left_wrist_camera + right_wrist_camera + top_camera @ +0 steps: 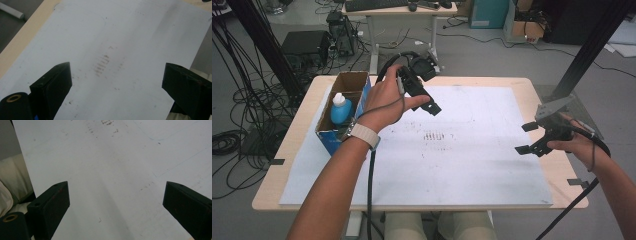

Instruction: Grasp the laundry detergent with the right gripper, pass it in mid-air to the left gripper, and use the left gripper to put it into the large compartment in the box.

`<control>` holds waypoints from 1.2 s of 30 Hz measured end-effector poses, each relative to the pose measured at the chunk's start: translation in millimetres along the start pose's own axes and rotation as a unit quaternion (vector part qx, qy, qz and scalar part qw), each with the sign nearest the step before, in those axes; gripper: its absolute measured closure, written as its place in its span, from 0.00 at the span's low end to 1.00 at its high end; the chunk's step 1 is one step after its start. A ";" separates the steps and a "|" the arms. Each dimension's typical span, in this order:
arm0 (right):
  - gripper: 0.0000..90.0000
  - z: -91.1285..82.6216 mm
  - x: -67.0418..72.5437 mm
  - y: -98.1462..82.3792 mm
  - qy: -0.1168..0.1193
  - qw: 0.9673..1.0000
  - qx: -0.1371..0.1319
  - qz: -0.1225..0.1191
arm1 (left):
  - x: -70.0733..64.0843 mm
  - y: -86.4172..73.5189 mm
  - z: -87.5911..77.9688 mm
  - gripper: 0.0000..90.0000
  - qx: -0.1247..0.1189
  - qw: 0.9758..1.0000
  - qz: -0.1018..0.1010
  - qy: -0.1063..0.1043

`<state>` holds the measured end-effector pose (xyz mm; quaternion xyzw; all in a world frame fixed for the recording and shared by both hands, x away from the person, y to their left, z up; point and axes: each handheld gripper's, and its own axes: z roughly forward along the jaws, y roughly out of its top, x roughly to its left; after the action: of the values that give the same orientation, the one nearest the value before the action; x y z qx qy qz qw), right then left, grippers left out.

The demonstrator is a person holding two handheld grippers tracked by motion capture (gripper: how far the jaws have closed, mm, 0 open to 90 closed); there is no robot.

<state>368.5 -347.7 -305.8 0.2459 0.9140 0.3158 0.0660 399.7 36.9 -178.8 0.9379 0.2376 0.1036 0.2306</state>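
A cluttered lab floor, cables everywhere, and up front a worktop [287,150] under a white sheet [472,165]. The bottle [340,109], blue with a white cap, stands upright in the cardboard box [353,80] at the sheet's left edge, long axis vertical. Just right of that box hover the left tongs [430,106], jaws wide, nothing between them, pointing away from the bottle. That hand is clearly the nearer one. The right tongs [526,138] hang well right of the box, also gaping, also empty. I'd say the left must swing back toward the box.
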 end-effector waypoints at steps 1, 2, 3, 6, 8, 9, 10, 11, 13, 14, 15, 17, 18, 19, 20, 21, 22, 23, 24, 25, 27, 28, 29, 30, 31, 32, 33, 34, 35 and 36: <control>0.08 -0.3 0.6 0.0 0.000 1.000 0.001 0.004 | -0.6 0.3 -0.2 0.10 0.001 1.000 0.001 0.000; 0.08 0.2 0.6 -0.3 0.001 1.000 -0.002 -0.001 | -0.6 0.5 -0.8 0.11 0.005 1.000 0.004 0.003; 0.08 0.4 1.0 -0.5 0.002 1.000 0.000 -0.002 | -0.7 0.7 -0.7 0.11 0.005 1.000 0.004 0.002; 0.08 -0.2 2.2 -0.4 0.001 1.000 0.001 0.005 | -0.8 1.0 -0.1 0.11 0.001 1.000 0.002 0.002; 0.08 0.0 1.9 -1.1 0.002 1.000 -0.008 0.006 | -0.5 1.0 0.1 0.11 0.002 1.000 0.002 0.003; 0.08 -0.8 2.2 -0.7 0.001 1.000 -0.004 0.009 | -0.3 1.0 0.2 0.11 0.001 1.000 0.001 0.002; 0.08 -2.0 0.9 -0.5 0.001 1.000 0.003 0.001 | 0.1 1.0 -0.4 0.11 0.004 1.000 0.002 0.003; 0.08 -1.9 0.7 -0.8 0.000 1.000 0.000 0.002 | 0.3 1.0 -0.1 0.11 0.003 1.000 0.002 0.002; 0.08 -0.5 0.1 -1.7 0.001 1.000 -0.009 0.003 | 0.6 0.8 0.0 0.11 0.001 1.000 -0.001 0.003; 0.08 -0.4 0.1 -1.8 0.001 1.000 -0.009 0.003 | 0.7 0.7 0.1 0.11 0.001 1.000 -0.001 0.002; 0.08 -0.2 0.2 -1.8 0.001 1.000 -0.009 0.003 | 0.7 0.5 0.4 0.11 0.000 1.000 -0.003 0.000; 0.08 0.4 0.5 -1.8 0.002 1.000 -0.008 0.003 | 0.6 0.4 0.0 0.11 0.000 1.000 -0.002 0.001; 0.08 0.7 0.7 -1.8 0.002 1.000 -0.009 0.003 | 0.7 0.3 -0.2 0.11 0.000 1.000 0.000 0.003; 0.08 0.9 0.8 -1.7 0.002 1.000 -0.008 0.003 | 0.3 0.2 -0.4 0.11 0.000 1.000 -0.001 0.003; 0.08 1.2 1.2 -1.7 0.003 1.000 -0.008 0.003 | -0.2 0.1 -0.2 0.11 -0.001 1.000 -0.003 0.001; 0.08 1.4 1.5 -1.6 0.003 1.000 -0.009 0.003 | -0.2 -0.1 -0.3 0.11 -0.001 1.000 -0.004 0.001; 0.08 1.5 1.6 -1.6 0.003 1.000 -0.009 0.003 | -0.2 -0.1 -0.6 0.11 -0.001 1.000 -0.003 0.002; 0.08 1.1 3.2 -1.1 0.003 1.000 -0.006 0.013 | 0.1 -0.1 -1.1 0.11 0.000 1.000 0.000 0.004; 0.08 1.1 2.9 -1.2 0.003 1.000 -0.007 0.011 | 0.0 -0.2 -1.0 0.11 0.000 1.000 0.000 0.004; 0.08 0.9 3.1 -1.2 0.003 1.000 -0.007 0.011 | 0.0 -0.2 -1.1 0.11 0.000 1.000 0.000 0.004; 0.08 0.4 2.7 -1.4 0.003 1.000 -0.008 0.008 | 0.0 -0.2 -1.0 0.11 0.001 1.000 0.000 0.004; 0.08 0.6 1.8 -1.8 0.003 1.000 -0.010 0.002 | 0.0 -0.2 -1.0 0.11 0.001 1.000 0.000 0.004; 0.08 0.4 1.6 -1.8 0.002 1.000 -0.011 0.002 | -0.2 0.0 -1.0 0.11 0.001 1.000 0.000 0.004; 0.08 0.2 1.5 -2.0 0.002 1.000 -0.011 0.002 | -0.2 -0.1 -1.0 0.11 0.001 1.000 0.000 0.004; 0.08 0.1 1.5 -2.1 0.002 1.000 -0.012 0.002 | -0.2 0.0 -1.1 0.11 0.001 1.000 0.000 0.004; 0.08 0.0 1.6 -2.3 0.002 1.000 -0.011 0.002 | -0.2 -0.1 -1.2 0.11 0.001 1.000 0.000 0.004; 0.08 -0.2 1.6 -2.4 0.002 1.000 -0.011 0.003 | -0.5 -0.3 -1.0 0.11 0.000 1.000 -0.002 0.003; 0.08 -0.3 1.6 -2.4 0.002 1.000 -0.011 0.003 | -0.3 -0.3 -1.3 0.11 0.000 1.000 0.000 0.005; 0.08 -0.9 3.1 -2.1 0.001 1.000 -0.008 0.013 | -0.4 -0.4 -1.5 0.11 0.000 1.000 -0.001 0.005; 0.08 -1.0 2.5 -2.4 0.002 1.000 -0.010 0.009 | -0.8 -0.7 -1.5 0.11 -0.001 1.000 -0.003 0.003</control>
<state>365.0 -348.6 -306.3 0.2529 0.9087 0.3260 0.0643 398.3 37.6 -178.0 0.9365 0.2413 0.1060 0.2312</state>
